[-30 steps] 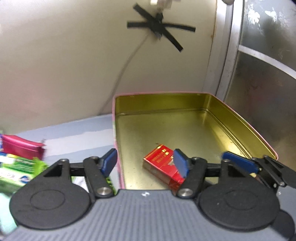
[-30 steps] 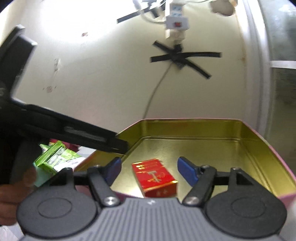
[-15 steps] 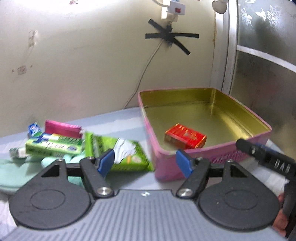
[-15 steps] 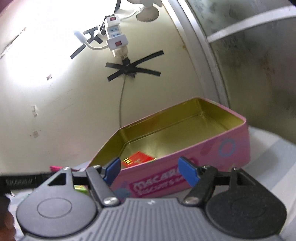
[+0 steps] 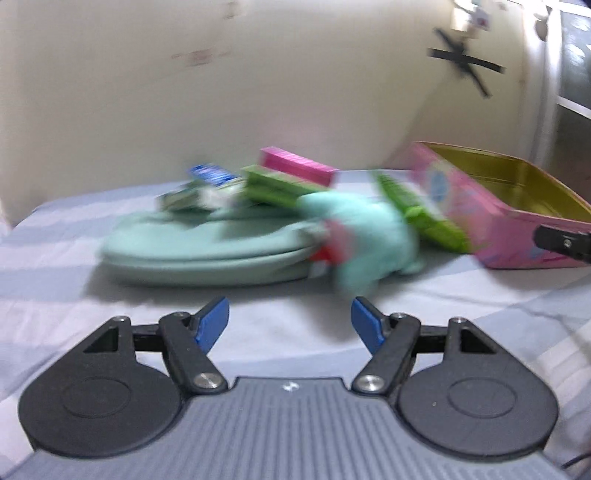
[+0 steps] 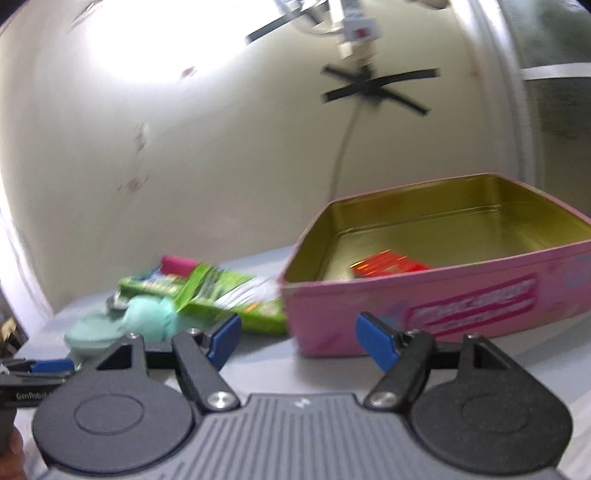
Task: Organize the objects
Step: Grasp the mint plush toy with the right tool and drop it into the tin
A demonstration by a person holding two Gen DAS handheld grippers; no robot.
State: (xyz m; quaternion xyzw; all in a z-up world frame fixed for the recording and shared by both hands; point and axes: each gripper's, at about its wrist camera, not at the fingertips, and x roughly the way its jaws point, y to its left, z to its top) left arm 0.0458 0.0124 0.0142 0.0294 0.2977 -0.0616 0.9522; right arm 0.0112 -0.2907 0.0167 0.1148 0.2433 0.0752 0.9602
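Note:
A pink tin (image 6: 461, 299) with a gold inside stands open on the striped cloth; it also shows at the right of the left wrist view (image 5: 491, 221). A red pack (image 6: 388, 264) lies inside it. A pile sits left of the tin: a mint plush toy (image 5: 365, 229), a mint round pad (image 5: 207, 251), green packs (image 5: 280, 184), a pink box (image 5: 295, 166). The pile shows in the right wrist view too, with a green packet (image 6: 229, 295). My left gripper (image 5: 290, 325) is open and empty before the pile. My right gripper (image 6: 297, 341) is open and empty before the tin.
A cream wall (image 6: 184, 147) stands close behind, with a power strip (image 6: 354, 26) and black tape cross (image 6: 373, 88). A dark glass door (image 6: 554, 92) is at the right. Both views are blurred by motion. The left gripper's tip (image 6: 48, 367) shows at the right view's lower left.
Both grippers have drawn back out of the tin. The left one has swung left and low to face the pile; the right one now looks at the tin's pink front wall.

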